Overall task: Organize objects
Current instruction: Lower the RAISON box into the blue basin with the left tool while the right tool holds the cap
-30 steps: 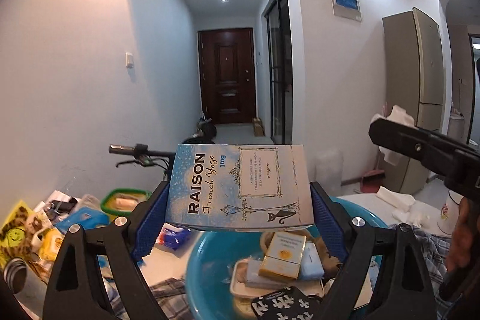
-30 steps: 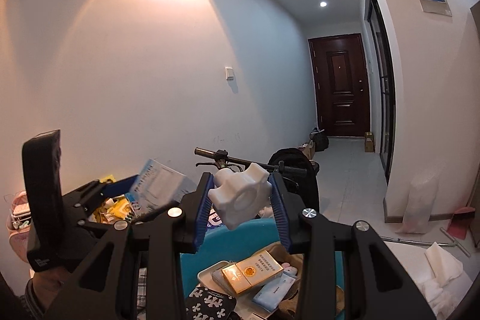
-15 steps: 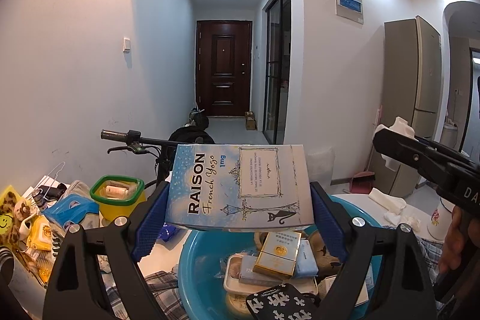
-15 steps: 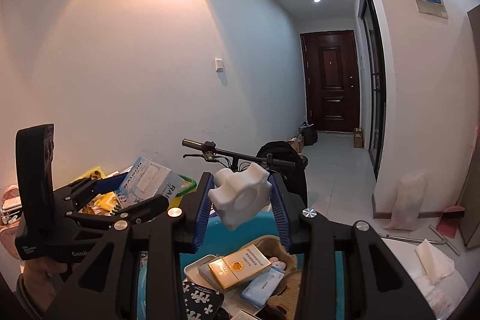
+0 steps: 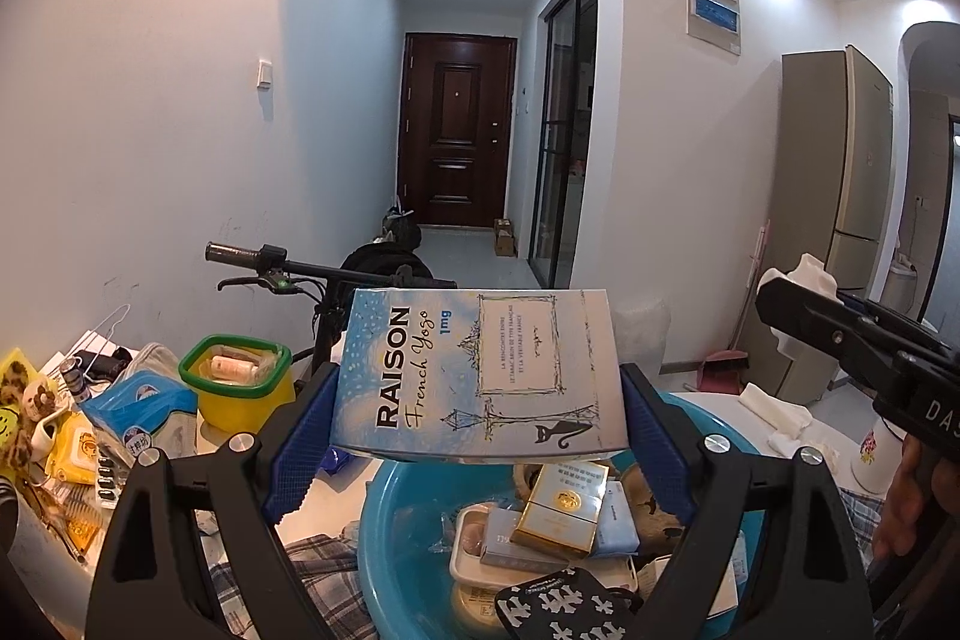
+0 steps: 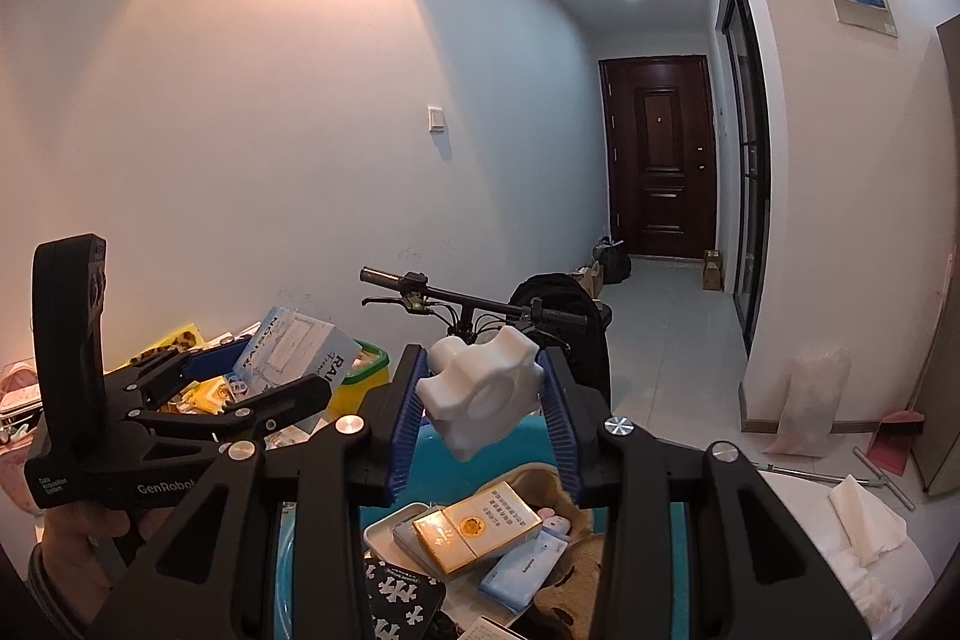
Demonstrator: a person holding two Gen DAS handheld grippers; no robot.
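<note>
My left gripper (image 5: 477, 412) is shut on a pale blue RAISON French Yogo box (image 5: 480, 376) and holds it flat above a blue plastic basin (image 5: 396, 538). The box also shows at the left of the right wrist view (image 6: 294, 358). My right gripper (image 6: 483, 415) is shut on a white lobed plastic knob (image 6: 480, 388), held above the same basin (image 6: 420, 460). In the basin lie a gold cigarette pack (image 6: 477, 529), a light blue tissue pack (image 6: 522, 568) and a black case with white crosses (image 5: 564, 604).
A yellow tub with a green rim (image 5: 240, 388), a blue packet (image 5: 138, 406) and small clutter cover the table's left side. A bike handlebar (image 5: 264, 259) stands behind the table. White tissues (image 6: 864, 520) lie on the right. A plaid cloth (image 5: 312, 568) lies under the basin.
Both grippers have tilted and moved so that more of the table's left clutter and the yellow tub come into view. Both keep their hold.
</note>
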